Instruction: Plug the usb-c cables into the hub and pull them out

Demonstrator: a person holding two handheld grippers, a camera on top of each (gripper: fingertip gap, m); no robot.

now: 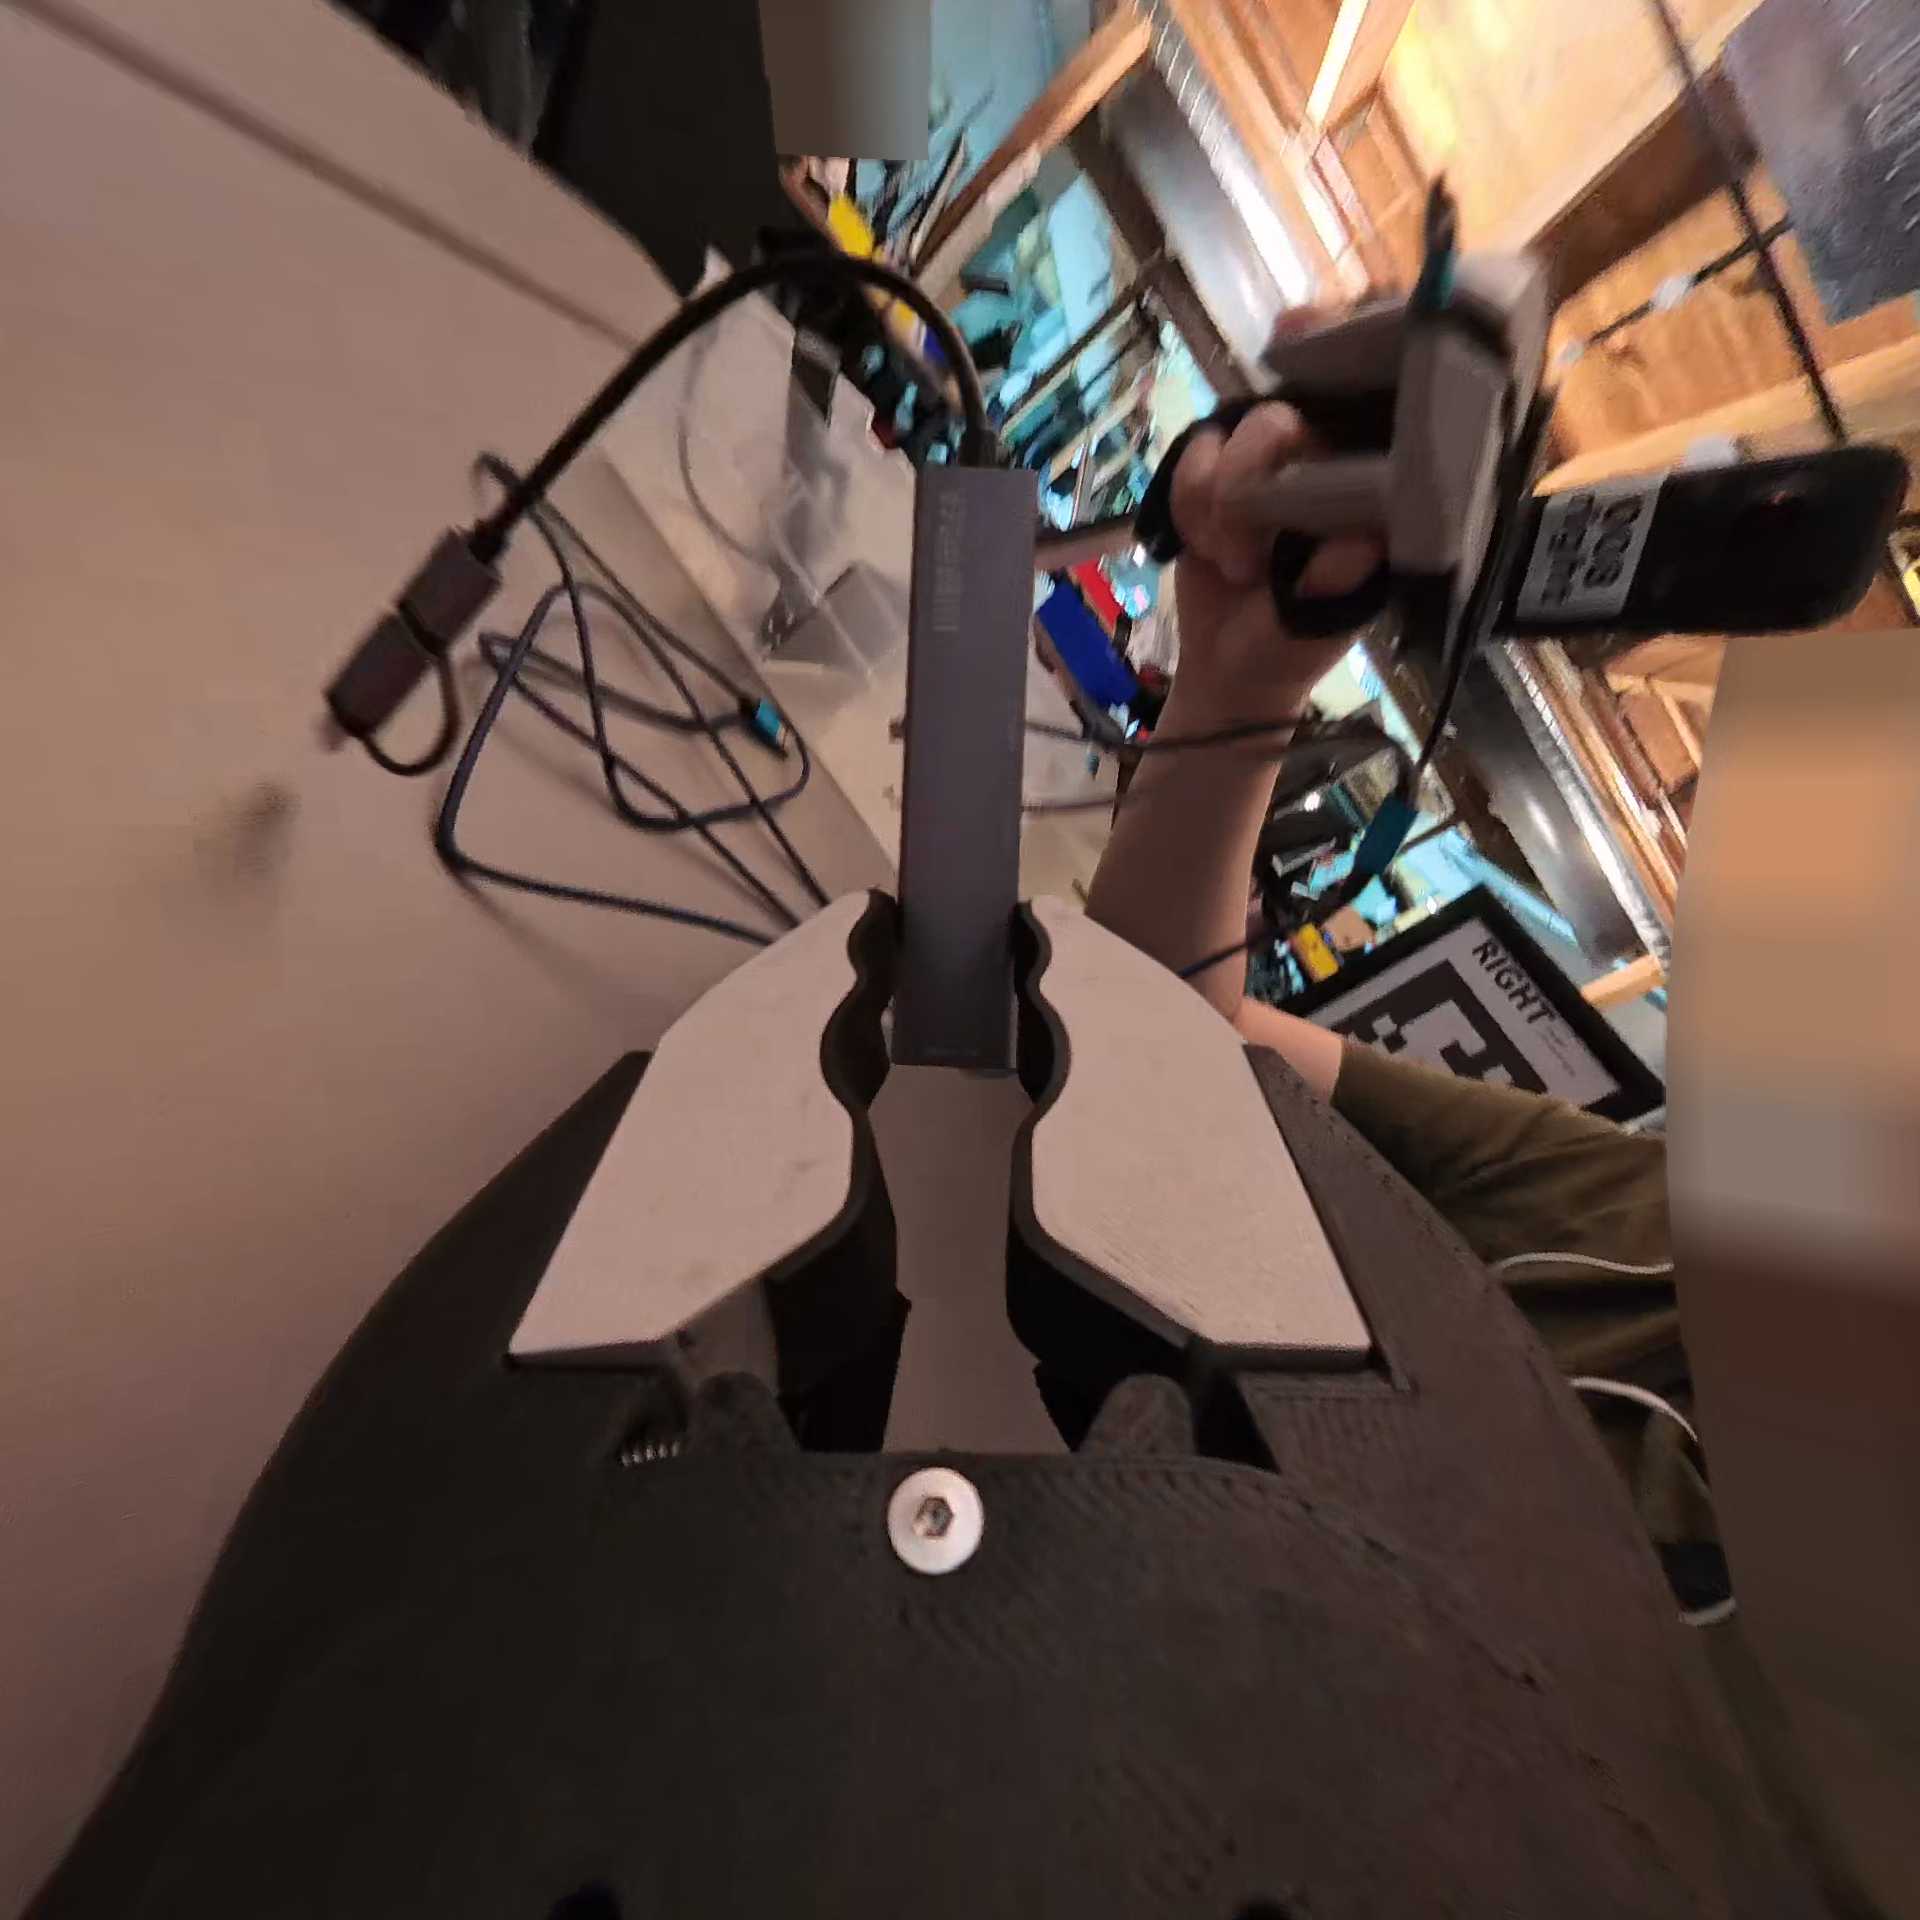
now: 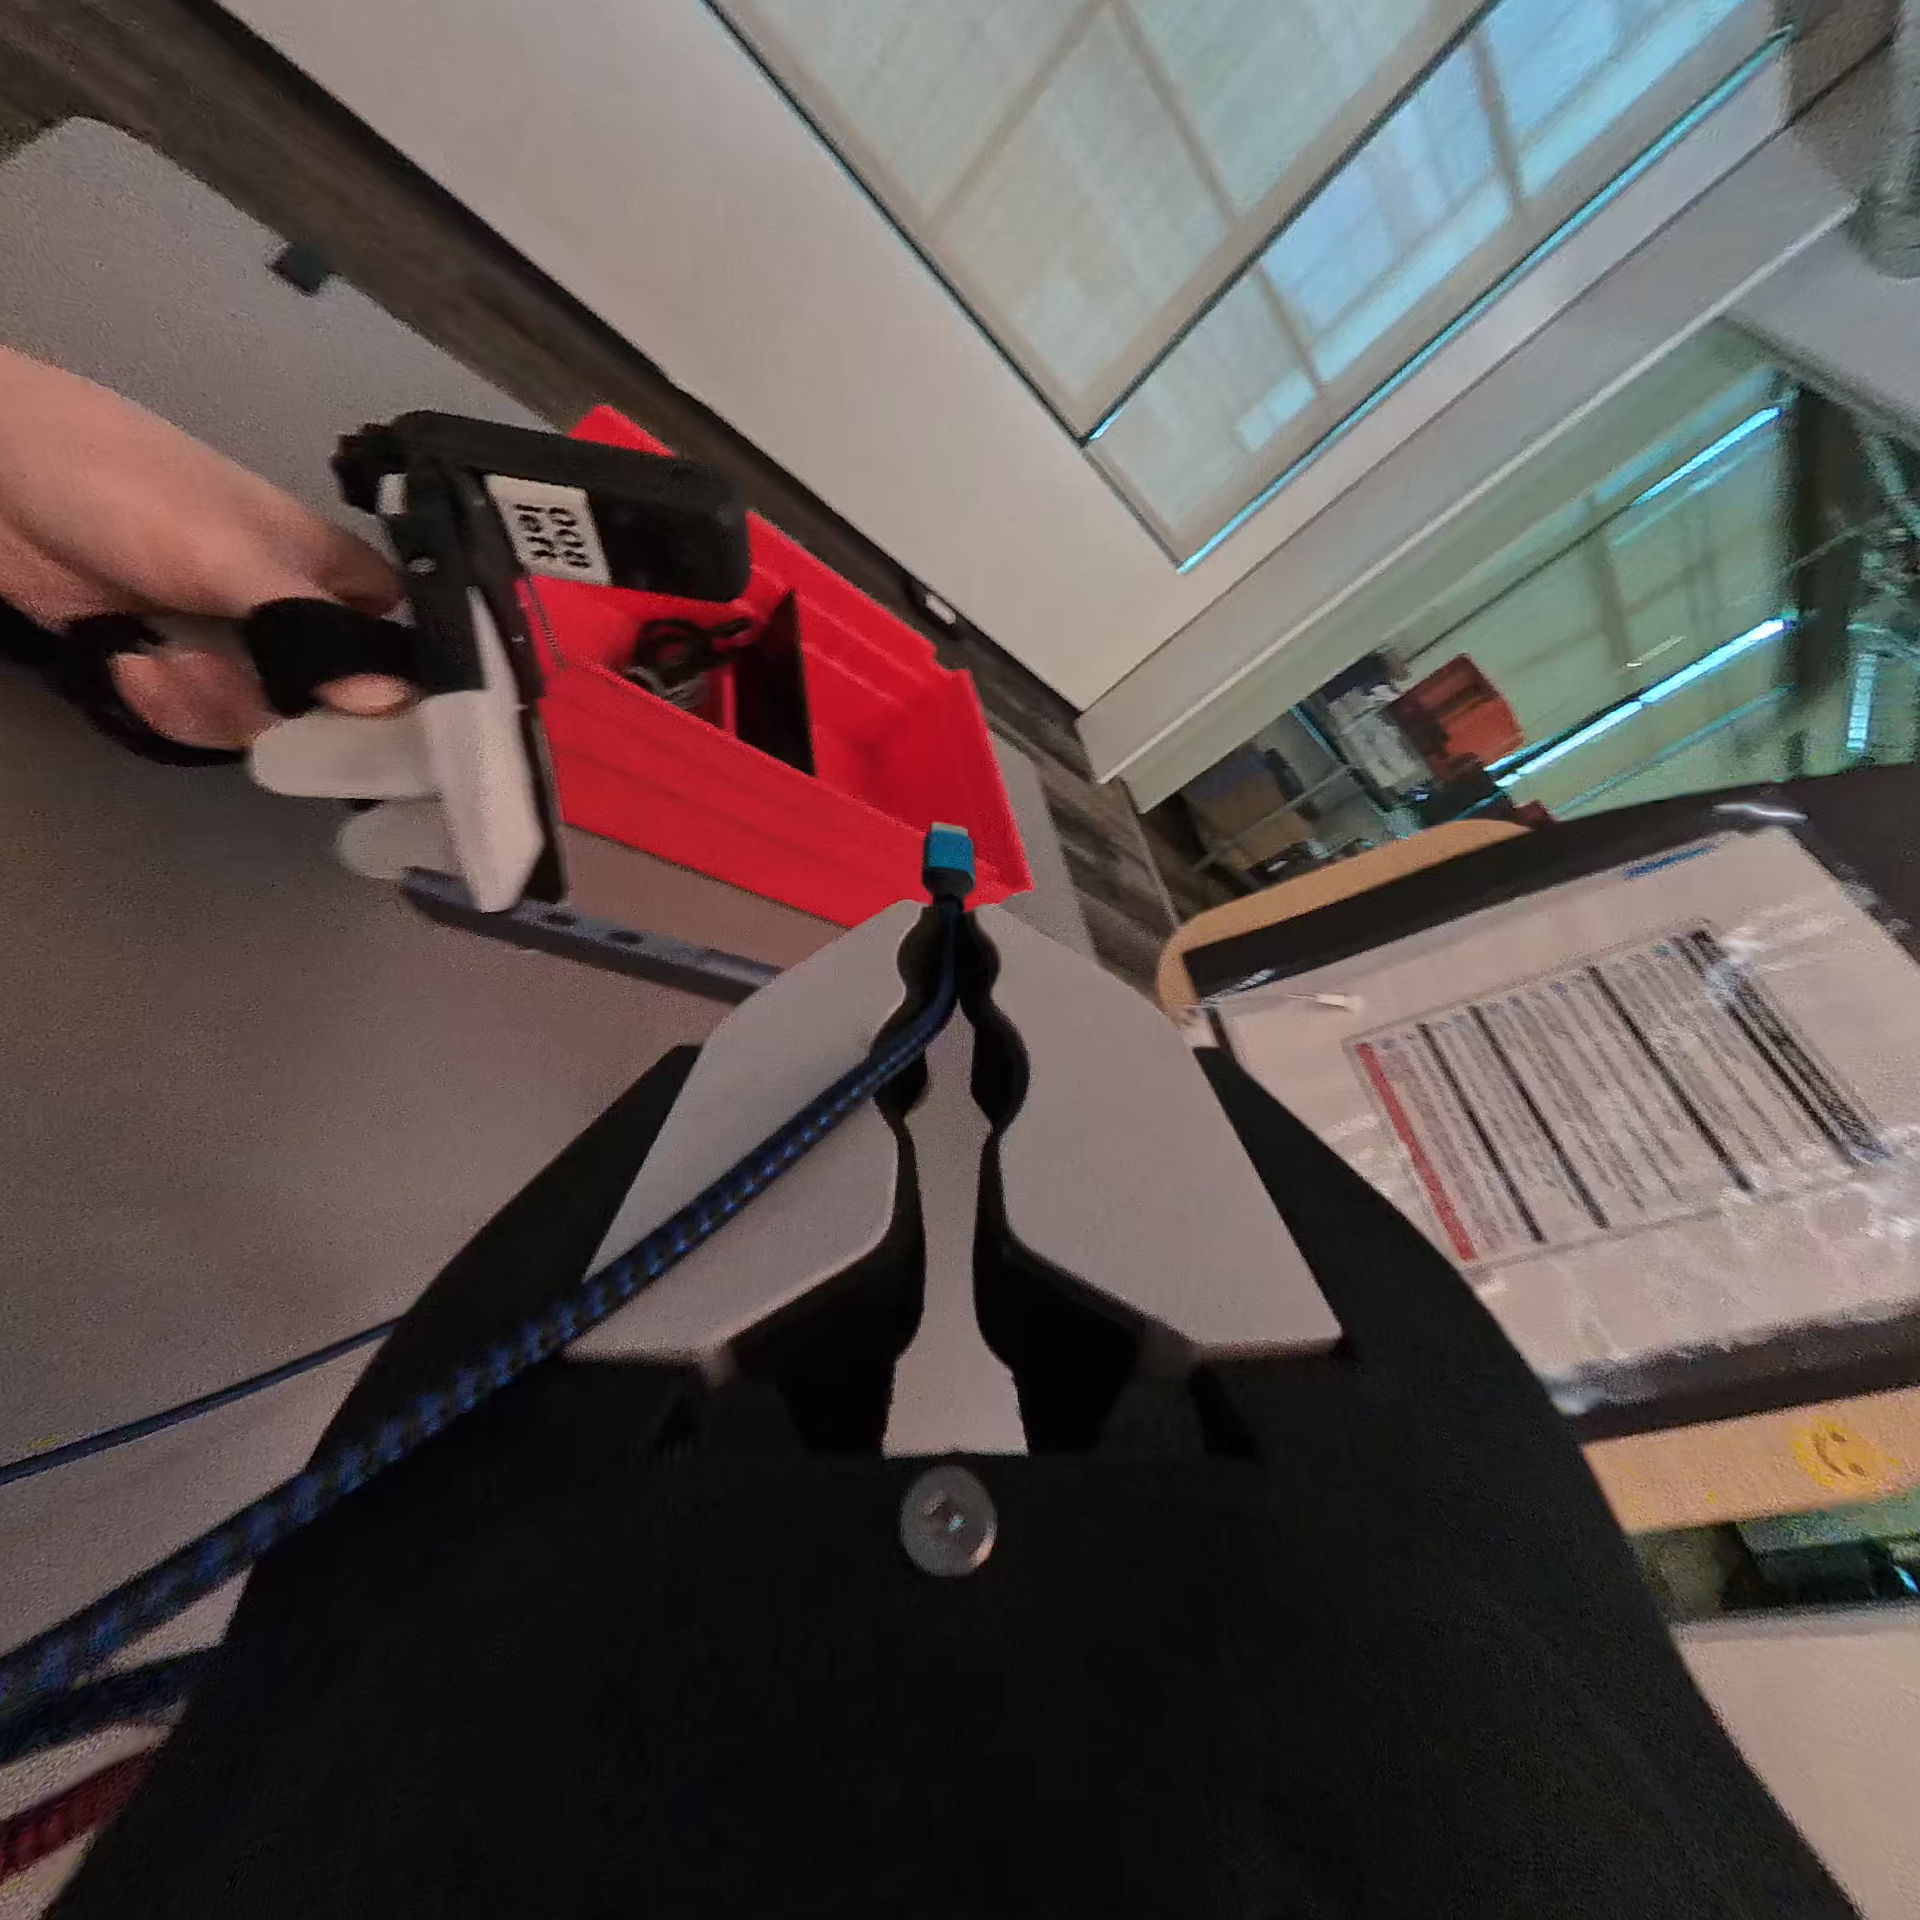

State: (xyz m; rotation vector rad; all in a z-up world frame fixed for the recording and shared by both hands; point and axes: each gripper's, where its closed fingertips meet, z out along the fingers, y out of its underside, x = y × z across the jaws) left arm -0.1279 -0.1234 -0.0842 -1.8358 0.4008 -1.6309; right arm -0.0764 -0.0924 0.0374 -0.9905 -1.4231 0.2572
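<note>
My left gripper [image 1: 954, 914] is shut on a slim dark grey hub [image 1: 966, 727] and holds it lifted off the table, pointing away. The hub's own black lead [image 1: 727, 301] arcs down to an adapter [image 1: 410, 634] on the table. My right gripper [image 2: 951, 914] is shut on a blue braided usb-c cable [image 2: 665, 1216] just behind its blue plug [image 2: 951, 857], which sticks out past the fingertips. In the right wrist view the hub [image 2: 623, 940] shows to the left, held by the other gripper [image 2: 478, 769], apart from the plug. The right gripper also shows in the left wrist view [image 1: 1455, 416].
More blue cables [image 1: 623, 769] lie tangled on the pale table [image 1: 208, 416], one with a blue plug [image 1: 769, 722]. A red bin [image 2: 790, 748] stands behind the hub. A cardboard box with a printed label [image 2: 1610, 1091] sits to the right. Shelving fills the background. About 15 cm separates my left fingertips from my right.
</note>
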